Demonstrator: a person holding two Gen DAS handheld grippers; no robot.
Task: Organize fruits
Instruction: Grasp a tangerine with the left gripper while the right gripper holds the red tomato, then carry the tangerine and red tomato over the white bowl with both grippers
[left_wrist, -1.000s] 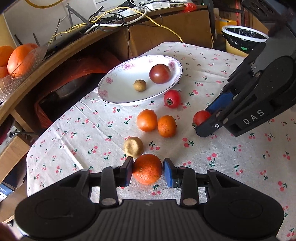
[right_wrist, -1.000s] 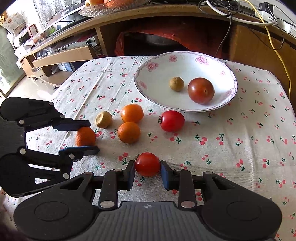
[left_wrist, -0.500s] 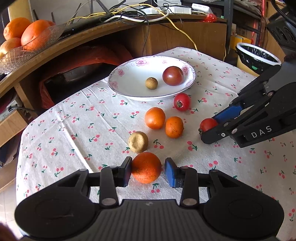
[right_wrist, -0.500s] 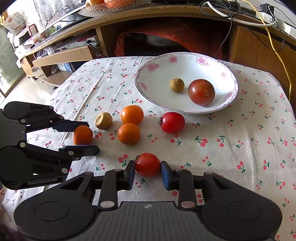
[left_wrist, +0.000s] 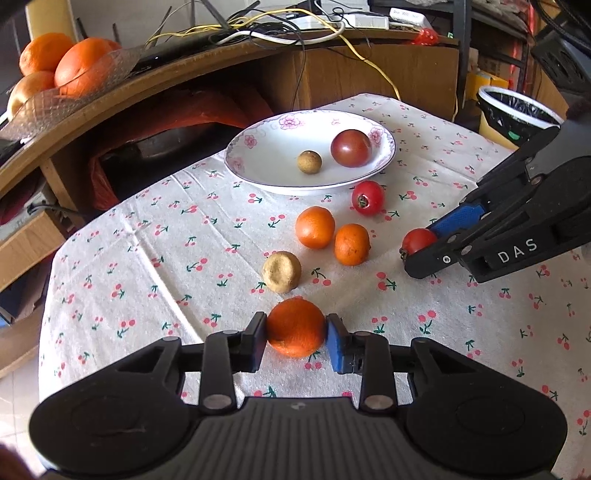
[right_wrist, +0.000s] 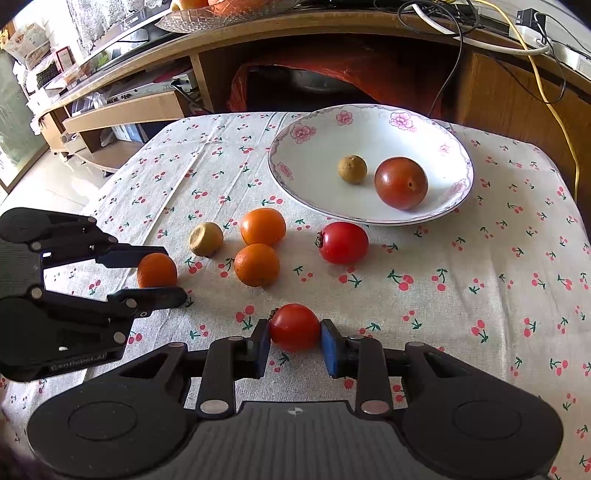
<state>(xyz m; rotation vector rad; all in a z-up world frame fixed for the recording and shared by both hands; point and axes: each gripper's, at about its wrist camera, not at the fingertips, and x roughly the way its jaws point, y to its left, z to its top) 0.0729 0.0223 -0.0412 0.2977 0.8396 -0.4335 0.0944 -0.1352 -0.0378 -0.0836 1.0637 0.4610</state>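
the left claw (left_wrist: 296, 338) is clenched on an orange (left_wrist: 296, 328), both pads pressed to its sides, low over the cherry-print tablecloth (left_wrist: 147, 236). the right claw (right_wrist: 294, 341) grips a small red tomato (right_wrist: 294, 326) the same way, its pads touching both flanks of the fruit.

just ahead of the left claw, a little to its left, sits a tan lumpy fruit (left_wrist: 282, 271), close to the held orange. beyond it and slightly right lie two loose oranges (left_wrist: 314, 227) side by side, nearly touching each other. farther on is a second red tomato (left_wrist: 367, 197), lying just beside the near rim of the plate. these loose fruits lie between the left claw and the plate.

from the right claw, the same pair of oranges (right_wrist: 257, 264) lies ahead and to its left, the loose tomato (right_wrist: 342, 242) almost straight ahead, between the claw and the plate. the left claw and its orange sit well off to the right claw's left.

farthest on the cloth is the white flowered plate (right_wrist: 310, 147), holding a dark red-brown tomato (right_wrist: 401, 182) and a small tan fruit (right_wrist: 352, 169) just beside it, not quite touching. past the table stands a wooden shelf (left_wrist: 184, 74) with tangled cables (left_wrist: 295, 26) and a glass bowl of oranges (left_wrist: 70, 70); a lined bin (left_wrist: 517, 110) stands far to the left claw's right.
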